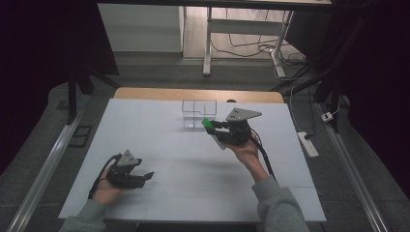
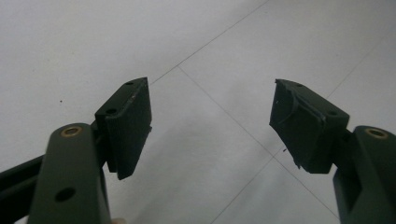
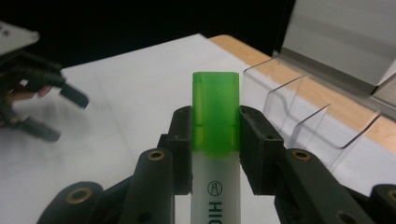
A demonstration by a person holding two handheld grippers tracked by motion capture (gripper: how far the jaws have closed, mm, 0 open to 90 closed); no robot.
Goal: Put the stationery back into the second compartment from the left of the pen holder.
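Right hand-held gripper (image 3: 215, 135) is squeezing a green highlighter (image 3: 215, 116). Its two black jaws press on both sides of the pen, just under the green cap, so the pen cannot slip out. The cap sticks out past the jaws, and the white body runs back toward the hand. Holding it near the cap end keeps the tip steady and easy to aim.

In the high view, the right hand-held gripper (image 1: 211, 126) is up off the desk (image 1: 159, 140), near the middle and a bit toward 1 o'clock. The highlighter (image 1: 207, 123) points toward 10 o'clock. Just beside it, toward 11 o'clock, stands a clear plastic holder (image 1: 198, 112) with open slots. The green end is very close to the holder, but I cannot tell if they touch. I think the pen is meant to go into one of those slots, so it is being carried cap first toward them.

Farther out, at about 8 o'clock on the desk, is the left hand-held gripper (image 1: 146, 177). Its jaws stand wide apart with nothing between them (image 2: 210, 126); you see just the white desk through the gap. It sits low by the desk, well apart from the pen and the holder. I think it is waiting out of the way so the right one has room.
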